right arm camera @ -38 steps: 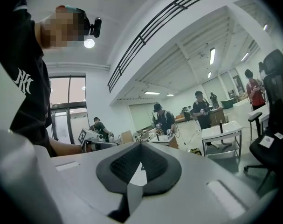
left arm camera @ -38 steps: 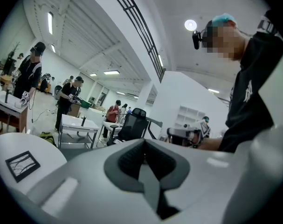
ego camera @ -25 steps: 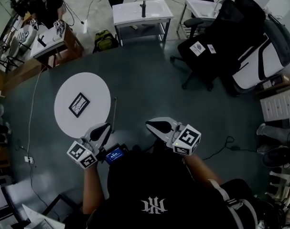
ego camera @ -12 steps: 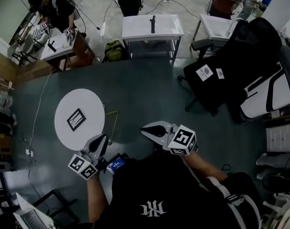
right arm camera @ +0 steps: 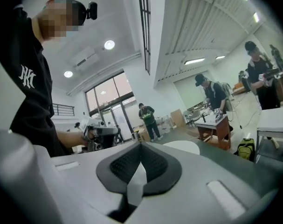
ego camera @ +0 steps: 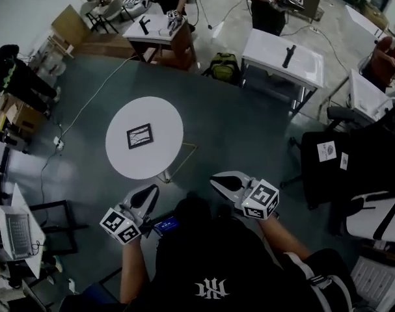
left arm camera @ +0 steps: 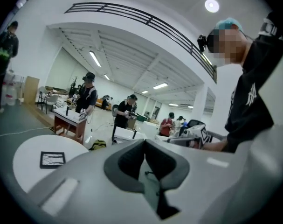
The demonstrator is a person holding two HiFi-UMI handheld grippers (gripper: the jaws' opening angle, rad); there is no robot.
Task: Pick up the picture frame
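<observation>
Dark green floor point(ego camera: 236, 142) fills the head view, and a round white table point(ego camera: 129, 164) stands on it. Near the table's centre lies the frame point(ego camera: 140, 136), flat and dark-rimmed. Both grippers are off the table on the person's side. The left gripper point(ego camera: 149, 194) is near the table's closest rim, and the right gripper point(ego camera: 217, 179) is farther out to the table's right. Neither touches the frame. In the left gripper view the jaws are pressed together with nothing between them. The frame shows low at the left on the table, so this gripper points past the table, not at it. In the right gripper view the jaws are likewise closed tight and empty, with only a sliver of the table beyond them and no frame to be made out. The step in hand looks like the approach, before any grasp. The next move calls for one gripper to turn toward the frame, spread its jaws and come down over one edge. Since the frame lies flat, a jaw will probably have to get under its rim.
</observation>
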